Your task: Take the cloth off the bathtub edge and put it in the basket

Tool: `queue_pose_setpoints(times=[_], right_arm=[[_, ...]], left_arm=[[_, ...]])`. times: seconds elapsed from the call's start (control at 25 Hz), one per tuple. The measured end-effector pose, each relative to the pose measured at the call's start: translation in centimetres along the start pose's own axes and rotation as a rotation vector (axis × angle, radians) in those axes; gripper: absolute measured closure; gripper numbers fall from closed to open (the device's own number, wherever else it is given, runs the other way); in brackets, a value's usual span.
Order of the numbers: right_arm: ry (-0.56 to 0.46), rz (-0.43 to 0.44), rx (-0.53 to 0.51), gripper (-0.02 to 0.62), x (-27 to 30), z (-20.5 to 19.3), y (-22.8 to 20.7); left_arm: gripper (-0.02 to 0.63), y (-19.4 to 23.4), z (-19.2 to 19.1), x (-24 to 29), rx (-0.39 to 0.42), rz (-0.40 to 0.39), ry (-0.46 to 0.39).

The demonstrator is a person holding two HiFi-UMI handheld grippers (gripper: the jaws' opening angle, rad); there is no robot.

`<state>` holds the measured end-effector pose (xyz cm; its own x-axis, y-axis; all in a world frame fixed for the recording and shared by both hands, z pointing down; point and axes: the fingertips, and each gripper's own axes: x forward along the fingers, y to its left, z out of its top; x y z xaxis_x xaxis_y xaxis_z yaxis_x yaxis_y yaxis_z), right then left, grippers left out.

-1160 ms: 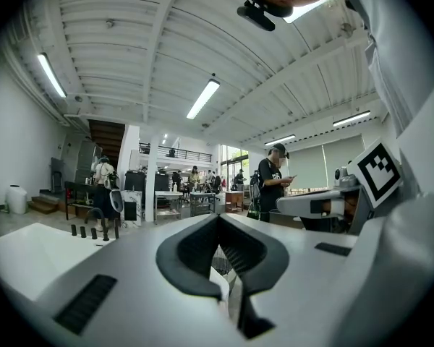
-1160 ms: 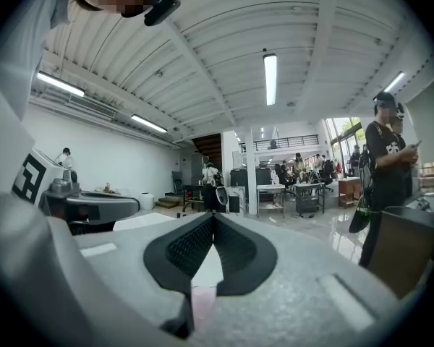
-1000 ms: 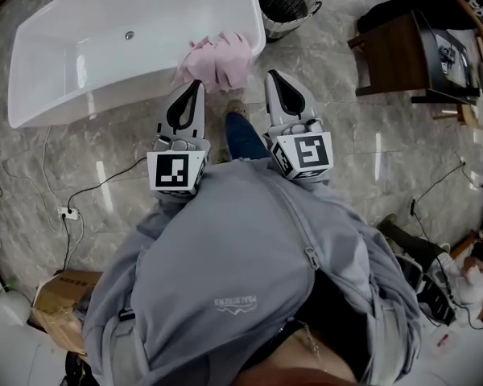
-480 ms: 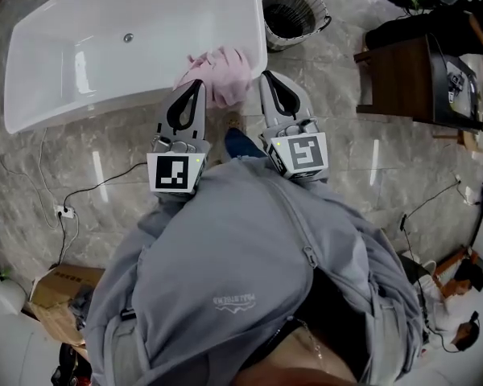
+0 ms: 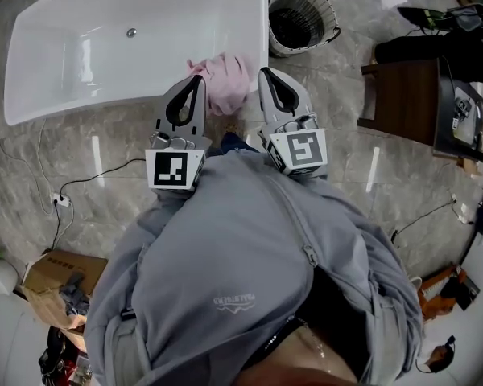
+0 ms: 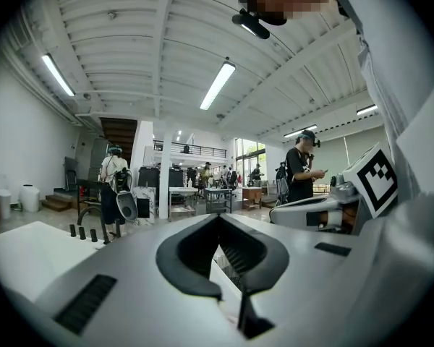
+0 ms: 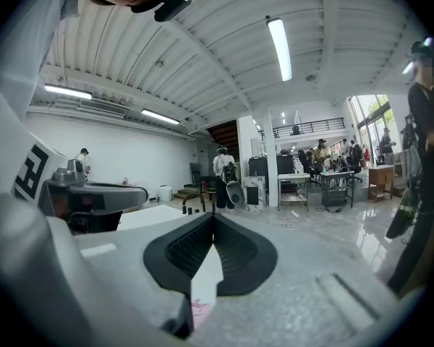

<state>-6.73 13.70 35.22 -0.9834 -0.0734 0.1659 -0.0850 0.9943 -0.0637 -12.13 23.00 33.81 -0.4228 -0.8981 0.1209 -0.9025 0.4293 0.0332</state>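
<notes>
— What's the person wearing?
— A grey zip-front jacket (image 5: 241,240) with a small pale logo (image 5: 235,302) on the chest, and blue trousers (image 5: 229,142).
— And the tools?
— The left gripper (image 5: 196,82) and right gripper (image 5: 264,73) are pale grey shells with black teardrop insets. Each carries a cube (image 5: 175,170) of black-and-white square markers.

Bathtub (image 5: 105,55) cut off at top edge, cloth (image 5: 228,83) partly behind left claw (image 5: 196,80)

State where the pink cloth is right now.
In the head view the cloth drapes over the near right corner of the bathtub, between the left gripper and the right gripper, left of the basket.
</notes>
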Motion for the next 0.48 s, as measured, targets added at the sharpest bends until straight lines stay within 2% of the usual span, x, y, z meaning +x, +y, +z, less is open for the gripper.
queue_pose_setpoints(times=[0.28, 0.48], right_arm=[[0.021, 0.032, 0.003, 0.592, 1.9, -0.3, -1.0], [0.013, 0.024, -0.009, 0.592, 2.7, 0.6, -1.2]], left_arm=[[0.601, 1.0, 0.0, 1.8, -0.017, 0.029, 0.017], [0.601, 1.3, 0.4, 2.7, -0.013, -0.007, 0.033]])
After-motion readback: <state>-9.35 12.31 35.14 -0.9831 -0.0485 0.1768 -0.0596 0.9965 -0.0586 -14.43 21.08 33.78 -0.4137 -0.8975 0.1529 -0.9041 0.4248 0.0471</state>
